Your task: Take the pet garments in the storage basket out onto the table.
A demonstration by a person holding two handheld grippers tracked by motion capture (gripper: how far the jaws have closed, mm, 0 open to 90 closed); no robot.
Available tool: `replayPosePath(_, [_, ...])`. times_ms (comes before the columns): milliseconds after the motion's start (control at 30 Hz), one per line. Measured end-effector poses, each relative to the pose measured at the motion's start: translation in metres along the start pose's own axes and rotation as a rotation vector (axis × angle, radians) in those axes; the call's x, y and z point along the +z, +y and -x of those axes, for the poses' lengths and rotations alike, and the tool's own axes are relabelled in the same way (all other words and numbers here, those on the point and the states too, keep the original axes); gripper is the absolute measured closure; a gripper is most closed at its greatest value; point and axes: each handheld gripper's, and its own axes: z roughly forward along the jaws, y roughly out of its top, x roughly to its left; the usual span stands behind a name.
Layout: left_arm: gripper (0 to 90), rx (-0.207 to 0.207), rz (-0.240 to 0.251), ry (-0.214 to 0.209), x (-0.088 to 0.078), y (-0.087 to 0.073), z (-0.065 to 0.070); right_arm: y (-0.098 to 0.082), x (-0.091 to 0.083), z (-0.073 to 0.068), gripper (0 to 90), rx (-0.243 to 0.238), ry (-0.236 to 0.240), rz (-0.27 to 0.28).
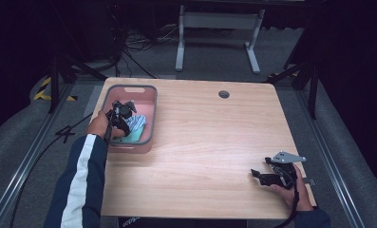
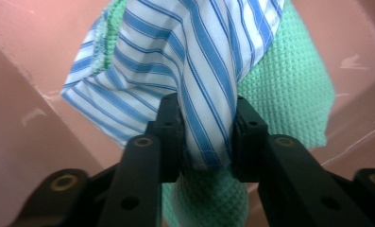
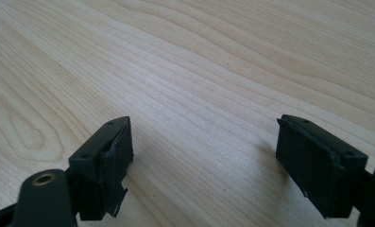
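Observation:
A pink bin (image 1: 148, 102) stands at the table's far left. Inside it lie a blue-and-white striped cloth (image 1: 137, 121) and a green waffle-weave cloth (image 1: 137, 136). My left gripper (image 1: 122, 114) is inside the bin. In the left gripper view its jaws are shut on a fold of the striped cloth (image 2: 194, 71), with the green cloth (image 2: 289, 94) underneath and behind. My right gripper (image 1: 255, 174) rests low over the table near the front right, jaws wide open over bare wood (image 3: 199, 94) with nothing between them.
The wooden table (image 1: 210, 137) has a round cable hole (image 1: 224, 94) near its far edge. Beyond the table stand a white frame (image 1: 218, 28) and cables on the dark floor. Metal rails run along both sides of the table.

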Motion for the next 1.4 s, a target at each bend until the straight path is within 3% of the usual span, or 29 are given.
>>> replayPosePath(100, [73.7,0.017,0.02,0.015,-0.004,-0.002,-0.001,0.0,0.0,0.0,20.1,0.0,0.0,0.0])
replayPosePath(367, [75.4,0.014,0.114,0.035,-0.019,-0.007,0.0,0.0,0.0,0.0,20.1,0.0,0.0,0.0])
replayPosePath(433, [75.5,0.015,0.149,0.052,-0.026,-0.01,0.0,0.0,0.0,0.0,20.1,0.0,0.0,0.0])
replayPosePath(567, [75.6,-0.004,0.23,0.028,-0.035,-0.016,0.001,0.0,0.0,0.0,20.1,0.0,0.0,0.0])
replayPosePath(833, [76.0,-0.017,0.39,0.036,-0.055,-0.031,0.004,0.0,0.0,0.0,20.1,0.0,0.0,0.0])
replayPosePath(1067, [76.2,-0.004,0.471,0.054,-0.069,-0.039,0.009,0.0,0.0,0.0,20.1,0.0,-0.001,0.0])
replayPosePath(1400, [76.4,0.013,0.531,0.062,-0.085,-0.046,0.015,0.0,0.0,0.0,20.1,0.0,-0.001,0.0])
